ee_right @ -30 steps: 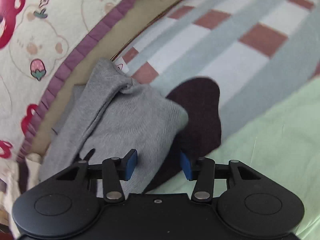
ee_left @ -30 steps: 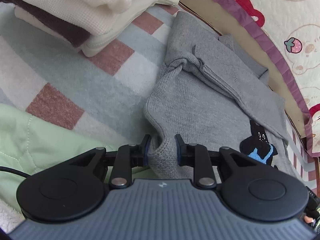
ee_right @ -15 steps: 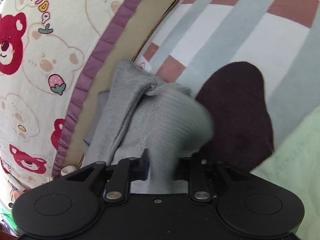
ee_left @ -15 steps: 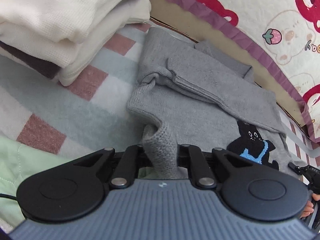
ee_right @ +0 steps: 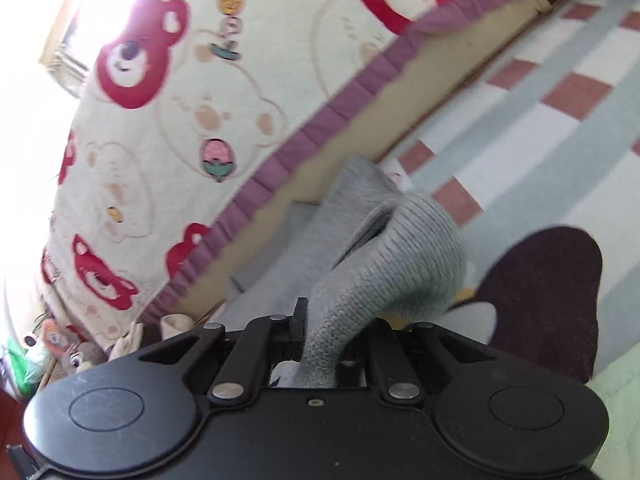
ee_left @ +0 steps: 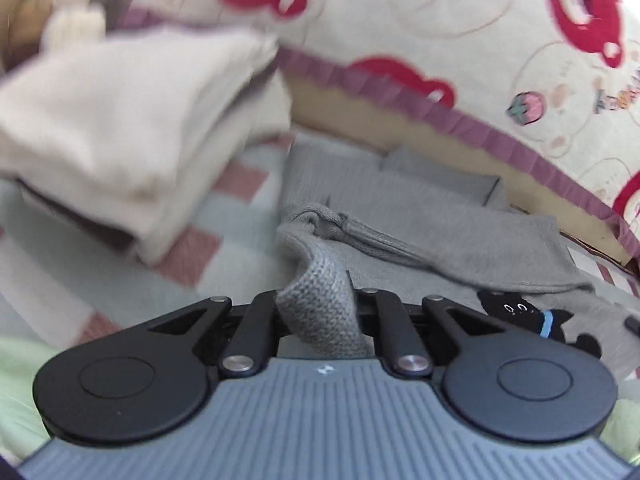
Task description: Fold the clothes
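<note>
Sweater (ee_left: 460, 236): your left gripper (ee_left: 316, 312) and right gripper (ee_right: 320, 344) each pinch its knit hem, lifted; carry it toward 12 o'clock to fold.

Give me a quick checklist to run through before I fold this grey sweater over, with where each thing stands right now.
1. Left gripper shut on the grey sweater's knit edge: ok.
2. Right gripper shut on the other edge of the sweater: ok.
3. Both held edges lifted off the striped blanket: ok.
4. Sleeve lying flat across the body: not ok, it is bunched at one end.
5. Stack of cream clothes apart from the sweater: ok.
6. Dark cloth apart from the sweater: cannot tell.
</note>
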A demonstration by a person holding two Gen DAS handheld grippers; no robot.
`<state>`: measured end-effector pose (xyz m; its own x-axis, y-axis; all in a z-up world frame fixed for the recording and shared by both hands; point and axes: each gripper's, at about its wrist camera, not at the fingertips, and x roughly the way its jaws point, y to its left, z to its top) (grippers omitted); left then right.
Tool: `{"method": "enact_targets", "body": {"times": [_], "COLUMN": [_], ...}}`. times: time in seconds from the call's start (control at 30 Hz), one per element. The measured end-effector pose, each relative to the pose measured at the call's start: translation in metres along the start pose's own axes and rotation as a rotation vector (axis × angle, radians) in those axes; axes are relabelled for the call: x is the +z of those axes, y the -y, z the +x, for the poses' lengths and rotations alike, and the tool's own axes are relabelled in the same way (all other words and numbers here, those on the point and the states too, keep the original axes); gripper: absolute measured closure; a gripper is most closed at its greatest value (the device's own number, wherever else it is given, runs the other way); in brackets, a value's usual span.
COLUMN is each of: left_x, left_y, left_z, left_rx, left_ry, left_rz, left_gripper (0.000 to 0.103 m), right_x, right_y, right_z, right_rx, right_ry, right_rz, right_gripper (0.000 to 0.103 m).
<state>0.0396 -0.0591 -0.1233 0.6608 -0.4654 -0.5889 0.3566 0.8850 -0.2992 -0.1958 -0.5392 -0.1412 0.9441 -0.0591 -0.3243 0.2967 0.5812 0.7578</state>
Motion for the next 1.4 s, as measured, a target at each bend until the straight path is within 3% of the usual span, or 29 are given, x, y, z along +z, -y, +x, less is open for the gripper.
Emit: {"method": "enact_targets", "body": {"times": [0.2, 0.47, 0.57, 0.73, 0.93, 1.03, 1.13, 1.2, 1.27, 1.33, 1.4], "left_x": [-0.006, -0.036, -0.037, -0.022, 0.071, 0.127, 0.164, 0.174, 0.160, 0.129, 0.092], "left_y": [0.011, -0.003, -0.007, -0.005, 0.024, 0.048, 0.058, 0.050, 0.031, 0.009, -0.007], "left_z": [-0.051, -0.146, -0.156, -0.116, -0.024, 0.021, 0.046, 0.056, 0.068, 0.088, 0.116], "left_rx": [0.001, -0.081, -0.104, -0.083, -0.095, -0.092, -0.130, -0.178, -0.243, -0.278, -0.256], "left_ry": [0.082, 0.061, 0.023, -0.018, 0.037, 0.141, 0.272, 0.340, 0.361, 0.314, 0.199], "left_rz": [0.045, 0.017, 0.005, 0.043, 0.072, 0.123, 0.131, 0.100, 0.033, -0.016, -0.008], "left_gripper": [0.094, 0.094, 0.094, 0.094, 0.094, 0.094, 0.094, 0.094, 0.093, 0.093, 0.093], "right_x": [0.006, 0.004, 0.008, 0.049, 0.105, 0.145, 0.177, 0.183, 0.171, 0.150, 0.125], "right_y": [-0.010, -0.028, -0.032, -0.047, -0.070, -0.096, -0.117, -0.116, -0.095, -0.062, -0.026], "right_z": [-0.029, -0.118, -0.125, -0.062, 0.024, 0.078, 0.107, 0.114, 0.119, 0.129, 0.142], "right_rx": [0.048, 0.098, 0.070, 0.065, 0.072, 0.088, 0.139, 0.189, 0.193, 0.125, 0.014], "right_ry": [-0.014, -0.059, -0.103, -0.164, -0.228, -0.192, -0.070, 0.014, 0.062, 0.045, -0.006], "right_rz": [-0.013, -0.010, -0.037, -0.067, -0.112, -0.196, -0.264, -0.300, -0.303, -0.253, -0.183], "right_gripper": [0.092, 0.092, 0.092, 0.092, 0.092, 0.092, 0.092, 0.092, 0.092, 0.092, 0.092]}}
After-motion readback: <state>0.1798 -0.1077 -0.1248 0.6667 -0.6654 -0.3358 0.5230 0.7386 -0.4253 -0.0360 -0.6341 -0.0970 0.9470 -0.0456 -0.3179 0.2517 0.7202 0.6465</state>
